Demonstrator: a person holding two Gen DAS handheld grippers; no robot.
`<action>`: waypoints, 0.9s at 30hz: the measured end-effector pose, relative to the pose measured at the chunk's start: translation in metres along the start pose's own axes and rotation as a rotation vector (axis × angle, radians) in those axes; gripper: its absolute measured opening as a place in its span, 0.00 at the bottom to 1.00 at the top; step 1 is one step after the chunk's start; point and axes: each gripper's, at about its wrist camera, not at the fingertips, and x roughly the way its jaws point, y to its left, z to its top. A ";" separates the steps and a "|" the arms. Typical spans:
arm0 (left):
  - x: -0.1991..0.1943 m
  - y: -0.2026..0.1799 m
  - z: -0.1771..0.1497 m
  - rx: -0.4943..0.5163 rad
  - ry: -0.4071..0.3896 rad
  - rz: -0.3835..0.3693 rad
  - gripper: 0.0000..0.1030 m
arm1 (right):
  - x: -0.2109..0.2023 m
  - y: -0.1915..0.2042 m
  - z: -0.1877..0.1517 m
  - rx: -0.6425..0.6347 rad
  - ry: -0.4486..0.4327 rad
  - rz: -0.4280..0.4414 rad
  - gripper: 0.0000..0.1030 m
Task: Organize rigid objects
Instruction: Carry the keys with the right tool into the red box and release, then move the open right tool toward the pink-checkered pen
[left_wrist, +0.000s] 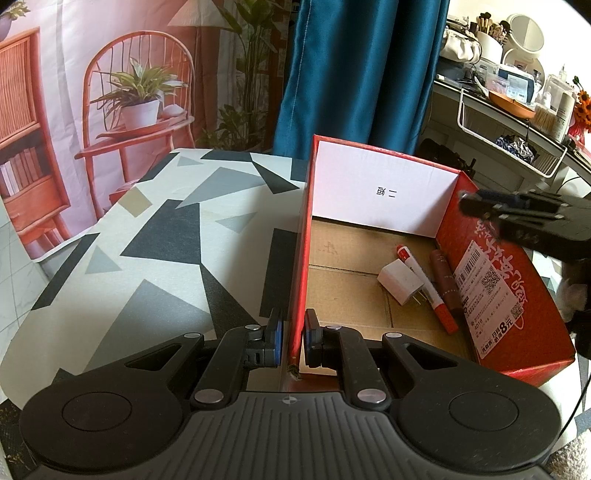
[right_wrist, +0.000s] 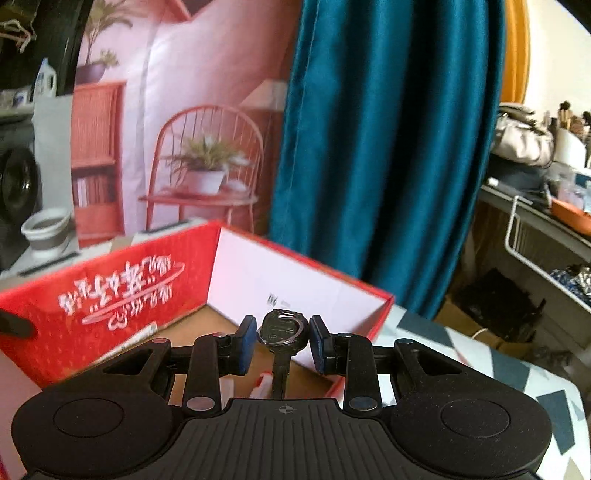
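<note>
Pinching the near end of the red cardboard box's (left_wrist: 369, 291) left wall, the left gripper (left_wrist: 293, 338) has its blue pads narrowed on the thin card, one pad outside and one inside. That hold reads as an anchor: it should keep the light box from sliding on the patterned tablecloth (left_wrist: 155, 236) while the other hand works.

Right gripper (right_wrist: 282, 338) hangs above the box's right side, tilted down toward the open top. Between its pads sits a dark key (right_wrist: 282, 332), head up with a metal ring through it, blade running down out of sight. A gap shows on either side of the head, so I cannot tell from this view whether the pads actually press it; jaws stand fairly narrow.

Already on the brown floor of the box: white plug adapter (left_wrist: 400, 282), red-and-white marker (left_wrist: 428, 291), dark red tube (left_wrist: 445, 280), lying close together near the right wall.

Key looks small, flat, rigid; likely next to go in.
</note>
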 end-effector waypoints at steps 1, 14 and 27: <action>0.000 0.000 0.000 0.000 0.000 0.000 0.13 | 0.004 0.001 -0.001 0.004 0.013 0.002 0.27; 0.001 -0.001 0.000 0.002 0.001 0.000 0.13 | 0.017 -0.008 -0.004 0.045 0.045 -0.016 0.23; 0.002 -0.001 0.000 0.005 0.002 0.002 0.13 | -0.029 -0.060 -0.008 0.162 -0.062 -0.131 0.23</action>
